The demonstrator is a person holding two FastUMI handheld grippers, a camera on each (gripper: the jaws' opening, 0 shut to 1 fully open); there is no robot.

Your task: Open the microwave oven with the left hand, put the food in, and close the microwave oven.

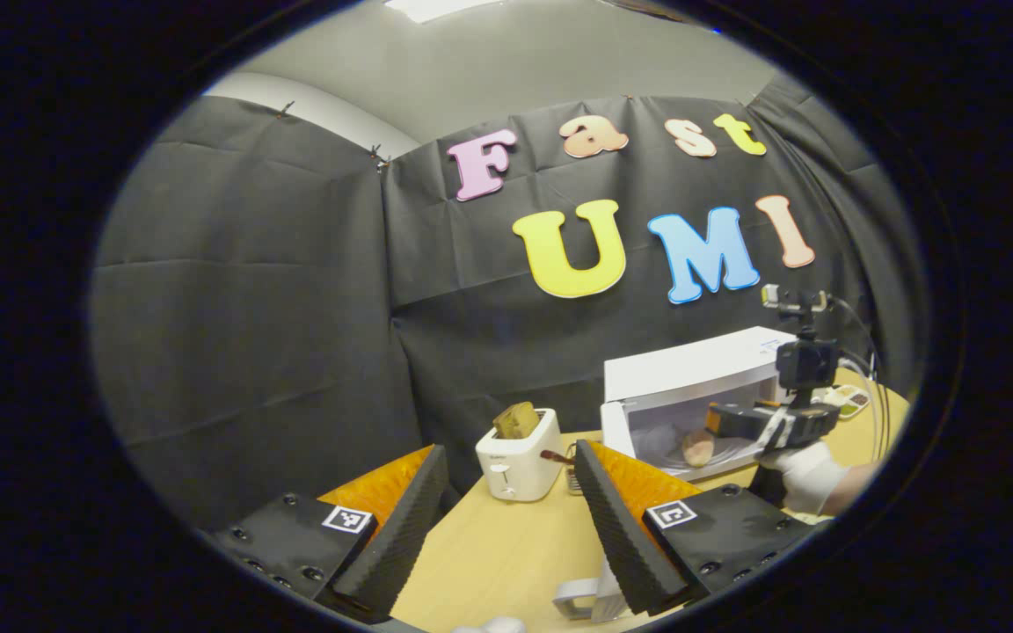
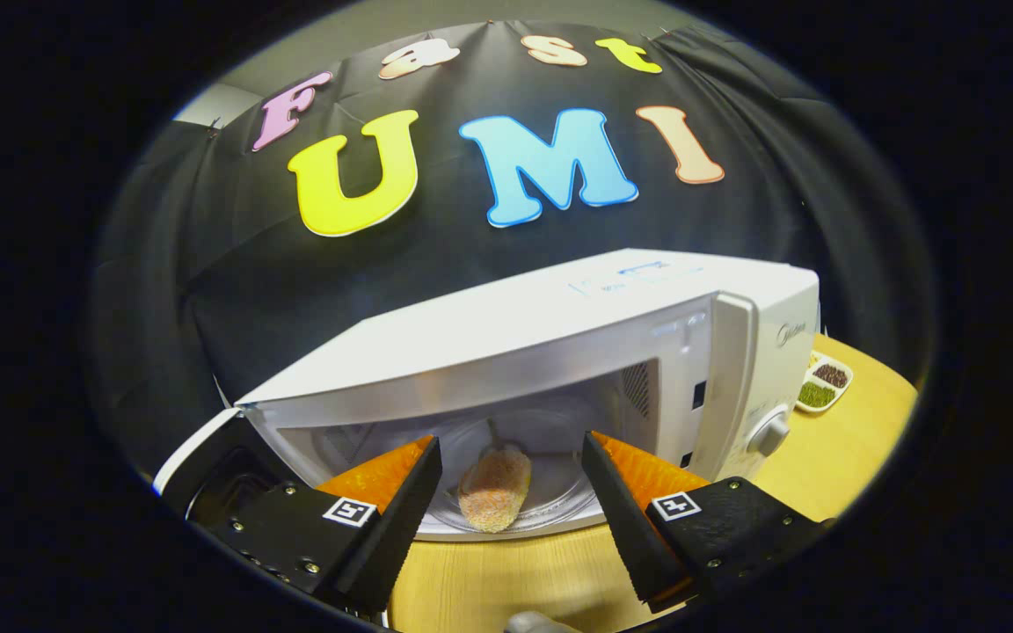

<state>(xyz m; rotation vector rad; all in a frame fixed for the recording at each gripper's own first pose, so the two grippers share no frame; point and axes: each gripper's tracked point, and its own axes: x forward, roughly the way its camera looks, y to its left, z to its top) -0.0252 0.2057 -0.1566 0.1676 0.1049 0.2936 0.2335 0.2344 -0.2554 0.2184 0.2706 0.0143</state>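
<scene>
The food (image 2: 495, 498) lies on the glass plate (image 2: 559, 501) inside the open microwave oven (image 2: 559, 325), straight ahead of the right gripper (image 2: 511, 479), whose fingers stand spread and empty at the mouth of the cavity. The door (image 2: 199, 462) hangs wide off to that gripper's left. The left gripper (image 1: 506, 492) — jaws apart, holding nothing — waits well back, a toaster (image 1: 520, 457) just ahead of it. The risk now: a swung door could catch the right gripper if it lingers in the opening.
</scene>
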